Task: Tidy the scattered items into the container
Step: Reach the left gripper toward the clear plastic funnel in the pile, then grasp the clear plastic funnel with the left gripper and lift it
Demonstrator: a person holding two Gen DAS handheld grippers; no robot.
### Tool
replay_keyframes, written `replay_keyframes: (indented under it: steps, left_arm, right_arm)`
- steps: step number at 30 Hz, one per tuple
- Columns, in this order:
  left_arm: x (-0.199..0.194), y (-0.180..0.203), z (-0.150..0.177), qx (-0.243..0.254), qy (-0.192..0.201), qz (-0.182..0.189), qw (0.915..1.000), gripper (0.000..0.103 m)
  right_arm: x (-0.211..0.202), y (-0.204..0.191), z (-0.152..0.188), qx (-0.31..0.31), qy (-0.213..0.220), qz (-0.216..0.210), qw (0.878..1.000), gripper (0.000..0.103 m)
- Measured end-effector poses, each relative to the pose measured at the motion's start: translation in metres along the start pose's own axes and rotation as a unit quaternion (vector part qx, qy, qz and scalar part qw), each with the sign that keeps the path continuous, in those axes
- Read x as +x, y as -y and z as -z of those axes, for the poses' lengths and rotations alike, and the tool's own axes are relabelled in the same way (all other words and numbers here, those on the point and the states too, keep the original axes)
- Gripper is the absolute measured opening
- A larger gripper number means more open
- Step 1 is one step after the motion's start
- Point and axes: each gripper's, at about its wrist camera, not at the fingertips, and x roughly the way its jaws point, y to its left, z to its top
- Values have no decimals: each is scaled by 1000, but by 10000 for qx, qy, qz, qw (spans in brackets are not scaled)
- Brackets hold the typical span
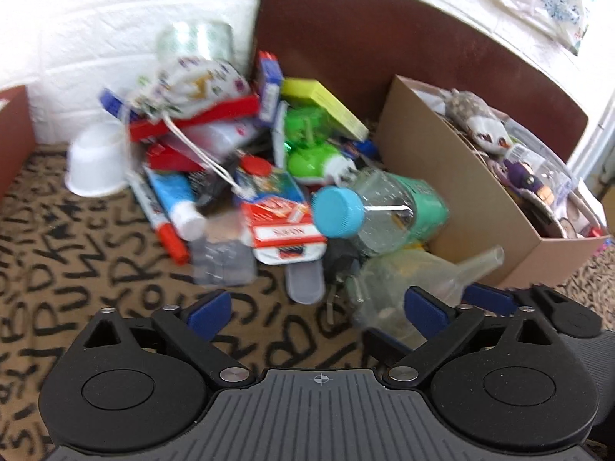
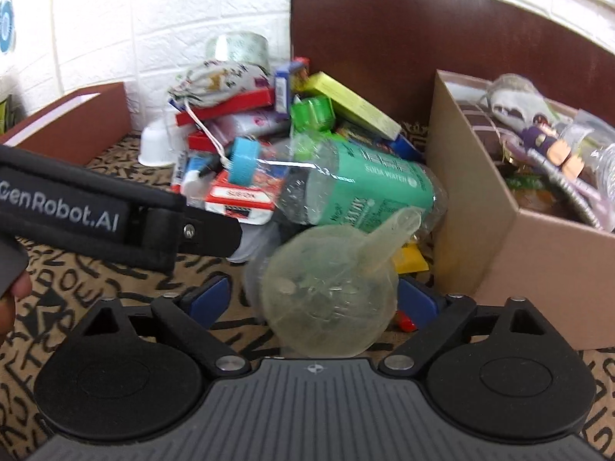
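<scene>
Both claws wide, nothing gripped. Right claw [image 2: 313, 299] straddles the clear funnel [image 2: 330, 303], pads not visibly pressing it. Left claw [image 1: 319, 307] hangs over the patterned surface [image 1: 77, 269], just short of the pile. Bottle [image 2: 346, 188] lies atop the clutter behind the funnel. Box [image 2: 538, 230] right, already part-full.

A big pile of things [image 1: 238, 161] fills the back of the cloth-covered top [image 1: 77, 288]. The cardboard box [image 1: 461, 192] blocks its right edge. The front left is bare.
</scene>
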Motion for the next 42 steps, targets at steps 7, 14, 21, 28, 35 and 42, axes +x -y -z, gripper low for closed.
replay_keyframes:
  steps: [7,14,21,28,35,42]
  left_arm:
    - [16,10,4,78,-244,410,9988,89]
    - [7,9,13,30,-292,362,9989,90]
    - [-20,7,41,15,-460,289,9985,90]
    - [-44,2,67,-63,-590,286,9978,90]
    - [-42,4,60,43,-324,221,9992,91]
    - [-21,21,46,326,-207,525,9979,91]
  right_arm:
    - [8,7,5,19,-9,-43,10000,88]
    - [-3,-8,10,-409,-63,-146,9990,87]
    - [-28,-26,28,-704,-171,-343,9968,79]
    - [-45,-45,46,-783,-495,-956,9911,59]
    - [-55,-45,50,-751,-251,-379,9961,76]
    - [-43,-36,44,-723,-223,-261,9968,76]
